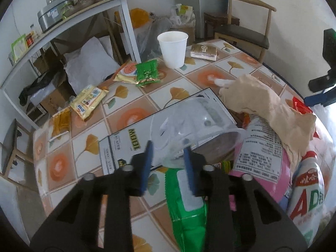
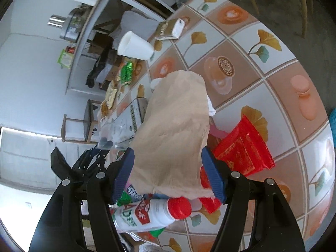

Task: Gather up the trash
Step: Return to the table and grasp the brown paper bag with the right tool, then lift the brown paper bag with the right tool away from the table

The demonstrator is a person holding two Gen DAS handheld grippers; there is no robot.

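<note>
Tiled in orange and ginkgo-leaf squares, the tabletop (image 1: 134, 96) carries the litter, and the left gripper (image 1: 168, 166) has its blue pads narrowed on the rim of a clear plastic cup (image 1: 189, 126) lying on its side over a flat box (image 1: 126, 145). The right gripper (image 2: 168, 176), jaws spread, straddles a beige cloth (image 2: 174, 130) without pinching it, a red-capped bottle (image 2: 155, 212) just below. Farther off stand a white paper cup (image 1: 173, 48), snack wrappers (image 1: 147, 71), a cluttered shelf (image 1: 69, 21) and a wooden chair (image 1: 247, 29).

The flat white box (image 1: 134, 147) bore "MODI" in olive letters, seen upside down. The white red-capped bottle (image 1: 308, 191) carried large red and green "AD".
</note>
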